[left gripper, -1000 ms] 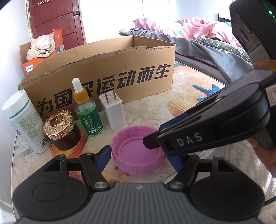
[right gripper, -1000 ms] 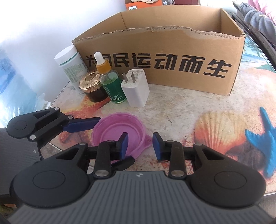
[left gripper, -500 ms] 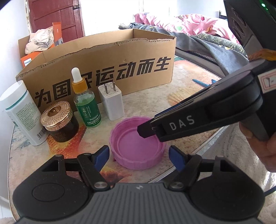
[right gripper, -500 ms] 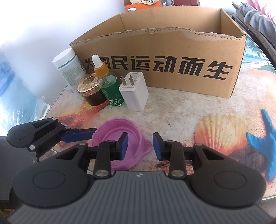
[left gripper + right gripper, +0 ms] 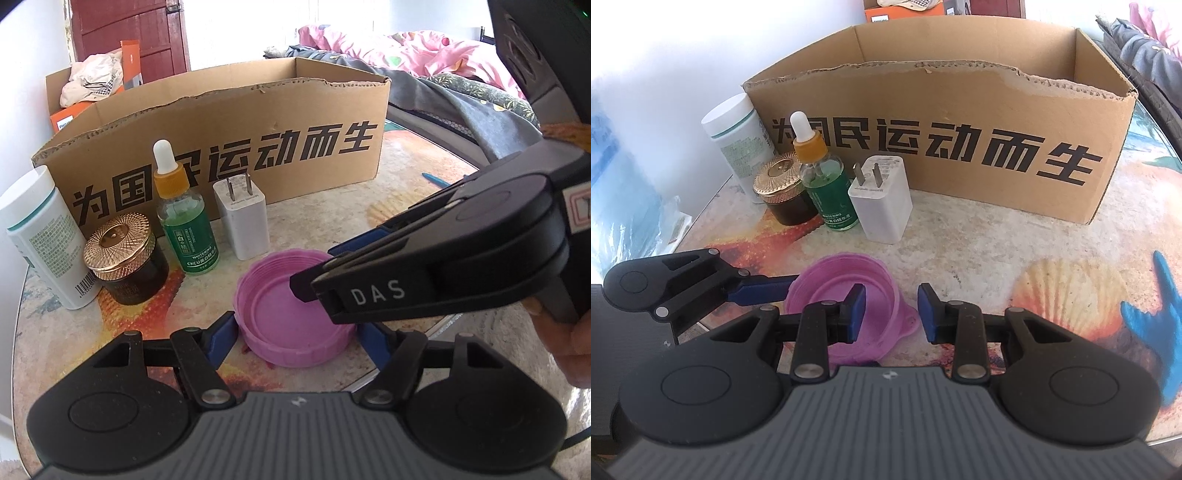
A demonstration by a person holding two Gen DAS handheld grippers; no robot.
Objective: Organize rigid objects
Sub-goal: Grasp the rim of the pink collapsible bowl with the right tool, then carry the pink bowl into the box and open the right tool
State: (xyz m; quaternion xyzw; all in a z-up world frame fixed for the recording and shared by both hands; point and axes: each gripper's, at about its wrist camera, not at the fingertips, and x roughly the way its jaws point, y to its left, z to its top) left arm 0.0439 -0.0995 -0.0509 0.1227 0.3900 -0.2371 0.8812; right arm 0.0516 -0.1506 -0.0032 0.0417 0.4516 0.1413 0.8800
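Note:
A pink lid (image 5: 280,317) lies open side up on the table near its front edge. My left gripper (image 5: 299,332) straddles the whole lid and its jaws are closing, with a blue pad against each side of the lid. My right gripper (image 5: 892,310) comes in across it from the right. Its left finger stands inside the pink lid (image 5: 827,288) and its right finger outside. The lid's rim and small tab sit in the gap, and the pads do not press on them. One finger of the left gripper (image 5: 764,291) touches the lid's left wall.
Behind the lid stand a white charger (image 5: 243,218), a green dropper bottle (image 5: 184,221), a gold-capped dark jar (image 5: 122,254) and a white bottle (image 5: 40,236). An open cardboard box (image 5: 221,147) stands behind them. The shell-patterned table (image 5: 997,240) ends just right of the lid; a bed lies beyond.
The left jaws stood slightly wider half a second ago and have come back in against the lid. Both grippers have otherwise kept their places.

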